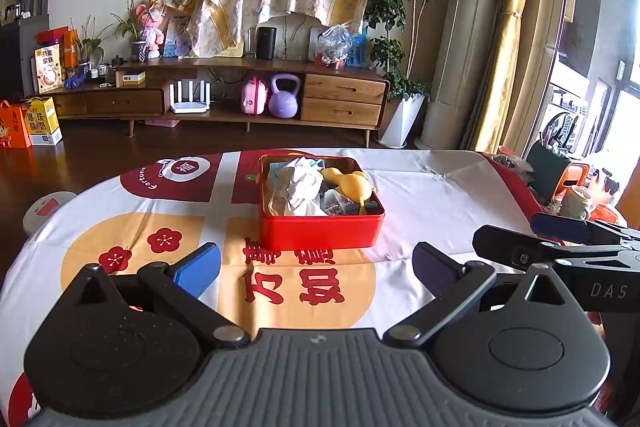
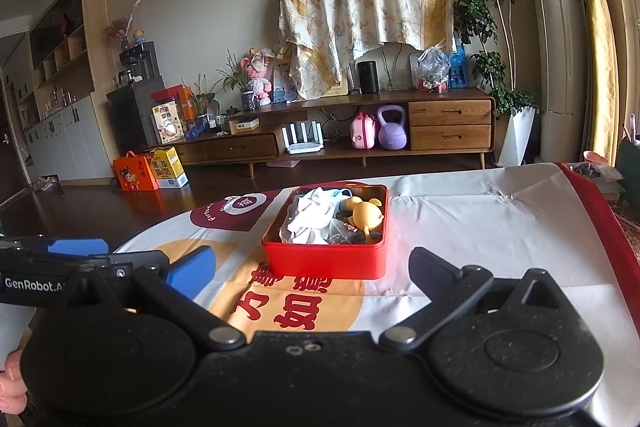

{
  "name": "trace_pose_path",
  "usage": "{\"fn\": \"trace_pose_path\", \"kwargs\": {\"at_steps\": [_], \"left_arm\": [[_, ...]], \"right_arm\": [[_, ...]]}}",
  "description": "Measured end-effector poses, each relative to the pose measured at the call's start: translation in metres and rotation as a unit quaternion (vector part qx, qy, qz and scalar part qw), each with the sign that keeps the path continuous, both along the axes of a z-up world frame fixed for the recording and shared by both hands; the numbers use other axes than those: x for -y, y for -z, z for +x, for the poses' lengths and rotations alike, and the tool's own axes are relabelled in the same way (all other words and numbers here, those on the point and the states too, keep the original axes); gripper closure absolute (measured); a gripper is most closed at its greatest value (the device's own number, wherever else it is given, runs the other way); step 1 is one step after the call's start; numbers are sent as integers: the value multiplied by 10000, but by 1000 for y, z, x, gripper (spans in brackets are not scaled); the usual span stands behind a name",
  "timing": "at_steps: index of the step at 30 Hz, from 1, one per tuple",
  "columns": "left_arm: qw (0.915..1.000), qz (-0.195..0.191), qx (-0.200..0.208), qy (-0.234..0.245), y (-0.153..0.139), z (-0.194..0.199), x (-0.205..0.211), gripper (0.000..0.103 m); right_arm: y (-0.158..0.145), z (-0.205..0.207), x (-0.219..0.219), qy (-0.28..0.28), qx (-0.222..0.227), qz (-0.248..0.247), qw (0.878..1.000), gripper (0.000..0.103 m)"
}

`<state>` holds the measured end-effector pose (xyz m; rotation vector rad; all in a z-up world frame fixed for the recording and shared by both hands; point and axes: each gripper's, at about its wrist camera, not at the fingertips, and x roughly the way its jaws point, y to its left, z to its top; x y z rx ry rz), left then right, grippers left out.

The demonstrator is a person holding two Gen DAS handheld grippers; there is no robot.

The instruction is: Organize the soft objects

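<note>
— Fingers on both sides, how do they stand?

— Spread wide and holding nothing. The left gripper (image 1: 316, 269) hangs over the near part of the tabletop (image 1: 432, 187), its blue fingers (image 1: 198, 269) well apart. The right gripper (image 2: 312, 271) does the same, fingers (image 2: 192, 273) wide and nothing between them.

— And the soft things?

— All in the red tin (image 1: 320, 231), which sits on the tabletop ahead of both grippers, apart from them. Inside, a crumpled white cloth (image 1: 298, 187) fills the left half. A yellow toy (image 1: 352, 185) lies on the right, over a clear bag (image 1: 336, 205) with something dark in it. From the right wrist view the tin (image 2: 326, 261) shows the same: cloth (image 2: 310, 219) left, toy (image 2: 364, 215) right.

— What is under the tin?

— A printed cover with red characters (image 1: 294, 287) on an orange disc and red plum flowers (image 1: 164, 239) to the left.

— Do the grippers see one another?

— Yes. The right one enters the left wrist view at its right edge (image 1: 560, 247); the left one enters the right wrist view at its left edge (image 2: 76, 255). Fingertips of a hand (image 2: 12, 383) show at the lower left there.

— Beyond the tabletop?

— A wooden cabinet (image 1: 340, 99) against the wall, with a purple kettlebell (image 1: 284, 99) on its low shelf.
</note>
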<state>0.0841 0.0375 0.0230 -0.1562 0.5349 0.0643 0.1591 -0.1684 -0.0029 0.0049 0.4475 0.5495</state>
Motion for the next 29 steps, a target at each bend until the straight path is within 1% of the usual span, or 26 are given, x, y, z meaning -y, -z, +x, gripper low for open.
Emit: {"fn": "trace_pose_path", "kwargs": {"at_steps": [29], "left_arm": [[10000, 11, 5, -17, -1, -3, -5, 0]], "right_arm": [[1, 0, 1, -4, -22, 26, 10000, 0]]}}
